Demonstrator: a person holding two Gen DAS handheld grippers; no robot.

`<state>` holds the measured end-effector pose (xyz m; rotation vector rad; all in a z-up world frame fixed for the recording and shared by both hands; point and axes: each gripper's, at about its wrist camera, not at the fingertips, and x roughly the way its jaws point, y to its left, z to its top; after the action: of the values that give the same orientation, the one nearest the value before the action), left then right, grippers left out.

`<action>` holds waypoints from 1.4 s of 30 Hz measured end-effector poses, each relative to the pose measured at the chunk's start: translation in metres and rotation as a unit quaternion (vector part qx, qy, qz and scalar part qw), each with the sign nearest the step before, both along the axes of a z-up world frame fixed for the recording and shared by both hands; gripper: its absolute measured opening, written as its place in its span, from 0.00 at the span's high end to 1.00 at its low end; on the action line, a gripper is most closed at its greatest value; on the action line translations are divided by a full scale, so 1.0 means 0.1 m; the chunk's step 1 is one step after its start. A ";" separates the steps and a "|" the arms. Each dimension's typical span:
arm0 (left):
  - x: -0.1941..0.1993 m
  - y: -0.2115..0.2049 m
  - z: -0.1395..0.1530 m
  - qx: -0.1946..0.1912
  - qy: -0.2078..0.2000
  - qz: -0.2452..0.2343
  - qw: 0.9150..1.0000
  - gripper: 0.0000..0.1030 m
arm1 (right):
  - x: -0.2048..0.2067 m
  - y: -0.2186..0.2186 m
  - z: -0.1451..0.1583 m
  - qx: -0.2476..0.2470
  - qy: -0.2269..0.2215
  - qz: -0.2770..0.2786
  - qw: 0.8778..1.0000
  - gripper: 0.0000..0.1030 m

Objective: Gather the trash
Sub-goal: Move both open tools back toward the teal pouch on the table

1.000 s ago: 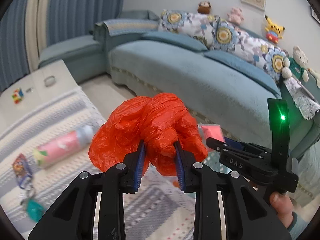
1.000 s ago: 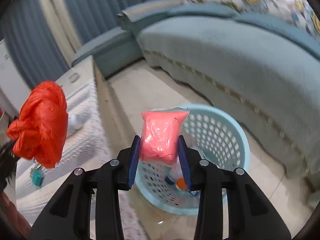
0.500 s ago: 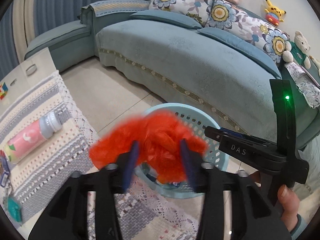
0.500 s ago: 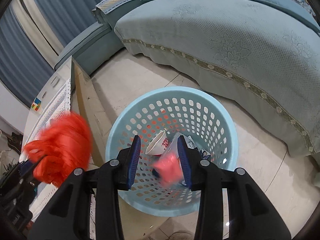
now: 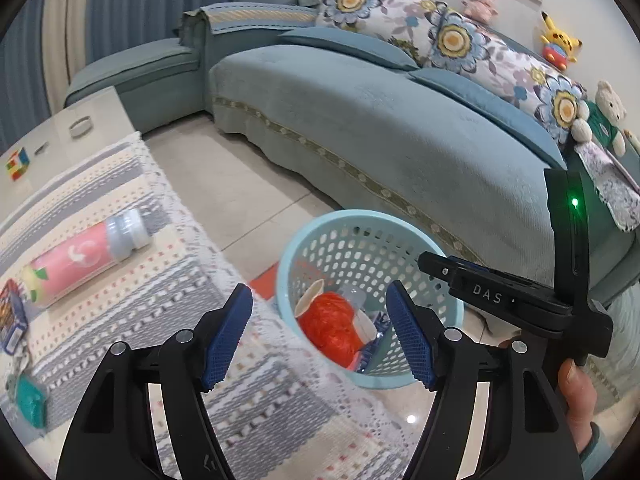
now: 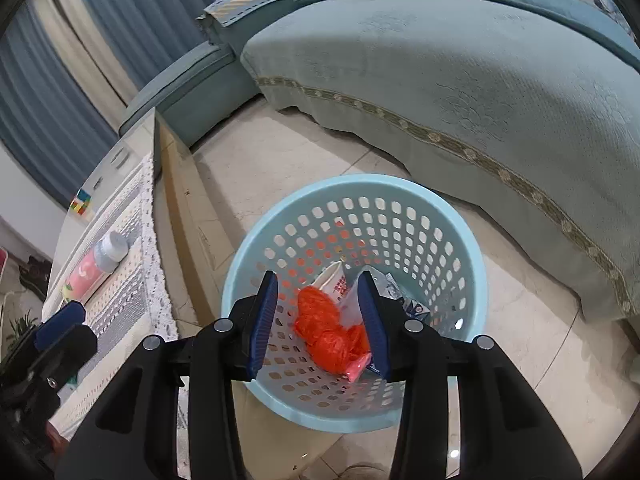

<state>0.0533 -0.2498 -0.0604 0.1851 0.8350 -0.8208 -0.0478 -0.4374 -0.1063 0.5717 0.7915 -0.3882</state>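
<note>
On the left, the table (image 5: 100,128) under its woven runner (image 5: 132,280) carries a pink bottle (image 5: 80,258) lying on its side, a puzzle cube (image 5: 17,164) near the far edge, and a small printed packet (image 5: 12,316) beside a teal tag (image 5: 28,400) at the near edge. Whether any of these counts as trash cannot be told from here.

The left gripper (image 5: 320,332) hangs above the table's edge with its jaws opening and nothing between them — released. To its right, the right gripper (image 6: 320,324) sits directly over the basket (image 6: 472,248), jaws also easing apart and empty; the trash seen between its blue pads lies down in the basket, not in the grip.

The step in hand looks like the drop-off, and it seems done. To finish it well, both grippers should probably lift straight up before swinging back toward the table, so neither finger catches the basket's rim and tips it. Opening fully before the next approach would make crumpled, springy plastic easier to catch.

The light blue perforated basket stands on the tiled floor between table and sofa (image 5: 400,132). Inside lie the crumpled orange-red plastic bag (image 6: 324,328), a pink packet (image 6: 357,369) peeking out beneath it, a white paper cup (image 6: 334,284) tilted against the wall, and a blue-and-white wrapper (image 6: 404,298) — all loosely heaped, well below the rim.
</note>
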 end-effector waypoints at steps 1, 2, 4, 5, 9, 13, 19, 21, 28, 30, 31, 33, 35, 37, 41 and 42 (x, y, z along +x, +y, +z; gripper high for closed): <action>0.00 0.06 0.03 -0.002 0.000 0.003 1.000 0.34 | 0.00 0.03 0.02 -0.006 -0.005 0.004 1.000 0.63; 0.00 0.10 0.05 -0.004 -0.002 0.007 1.000 0.34 | 0.00 0.07 0.05 -0.012 -0.011 0.009 1.000 0.63; -0.01 0.25 0.15 -0.012 -0.010 0.017 1.000 0.34 | 0.00 0.14 0.11 -0.022 -0.023 0.017 0.999 0.63; -0.02 0.35 0.22 -0.015 -0.016 0.023 0.999 0.34 | -0.01 0.20 0.16 -0.031 -0.033 0.024 0.999 0.63; -0.04 0.71 0.40 -0.018 -0.039 0.047 0.998 0.34 | 0.02 0.43 0.31 -0.065 -0.057 0.048 0.995 0.63; -0.02 1.22 0.50 -0.014 -0.059 0.091 0.994 0.34 | 0.10 0.76 0.40 -0.113 -0.060 0.075 0.989 0.63; 0.10 2.14 0.44 -0.011 -0.057 0.168 0.984 0.34 | 0.20 1.30 0.47 -0.127 -0.083 0.120 0.981 0.63; 0.15 2.42 0.37 -0.012 -0.047 0.195 0.980 0.34 | 0.27 1.58 0.49 -0.120 -0.089 0.144 0.978 0.63; 0.37 3.28 0.07 -0.026 -0.004 0.268 0.963 0.41 | 0.54 2.73 0.43 -0.097 -0.089 0.241 0.962 0.63; 0.37 3.45 0.01 -0.034 0.005 0.280 0.959 0.41 | 0.63 3.04 0.36 -0.083 -0.084 0.262 0.958 0.63; 0.36 3.54 -0.01 -0.039 0.009 0.284 0.958 0.41 | 0.67 3.18 0.32 -0.076 -0.078 0.271 0.956 0.63; 0.34 3.65 -0.05 -0.046 0.013 0.288 0.956 0.41 | 0.79 3.47 0.25 -0.063 -0.072 0.289 0.953 0.63; 0.34 3.74 -0.09 -0.051 0.015 0.290 0.955 0.42 | 0.88 3.69 0.21 -0.062 -0.063 0.300 0.950 0.63; 0.35 3.83 -0.11 -0.060 0.019 0.294 0.954 0.44 | 0.96 3.83 0.16 -0.055 -0.052 0.310 0.948 0.63; 0.36 3.94 -0.17 -0.077 0.026 0.300 0.951 0.44 | 1.16 4.01 0.01 -0.047 -0.015 0.292 0.955 0.54; 0.37 3.96 -0.18 -0.080 0.027 0.300 0.950 0.44 | 1.18 4.01 -0.02 -0.037 -0.012 0.287 0.957 0.51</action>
<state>0.0903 0.1464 -0.0781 -0.2317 0.8096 -0.3146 0.0704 -0.0363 -0.1078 0.2549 0.8757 0.1252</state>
